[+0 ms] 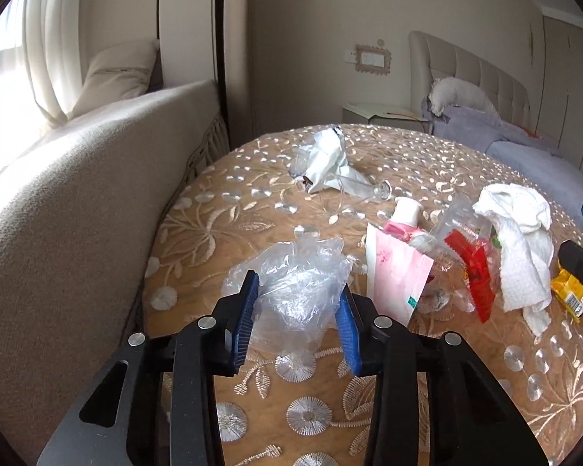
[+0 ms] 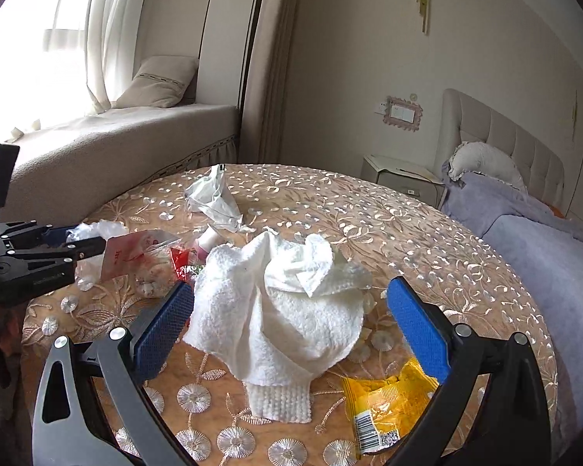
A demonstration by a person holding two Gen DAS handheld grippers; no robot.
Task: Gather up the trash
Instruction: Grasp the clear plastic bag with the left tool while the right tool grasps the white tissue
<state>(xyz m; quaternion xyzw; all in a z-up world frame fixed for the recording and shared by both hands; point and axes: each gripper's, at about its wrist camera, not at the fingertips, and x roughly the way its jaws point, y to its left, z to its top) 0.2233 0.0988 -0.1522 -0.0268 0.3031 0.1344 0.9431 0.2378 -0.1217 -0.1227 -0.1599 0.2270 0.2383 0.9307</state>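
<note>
beside the window seat (image 1: 77,178), left gripper (image 1: 299,303) pinches clear plastic bag (image 1: 295,283).

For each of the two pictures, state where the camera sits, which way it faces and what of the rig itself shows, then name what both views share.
Left wrist: on the left gripper, facing the clear plastic bag between its fingers.
Right wrist: on the right gripper, open around the white paper towel; the left gripper shows at the picture's left edge.
Shared: towel, yellow wrapper, round table, bed.
</note>
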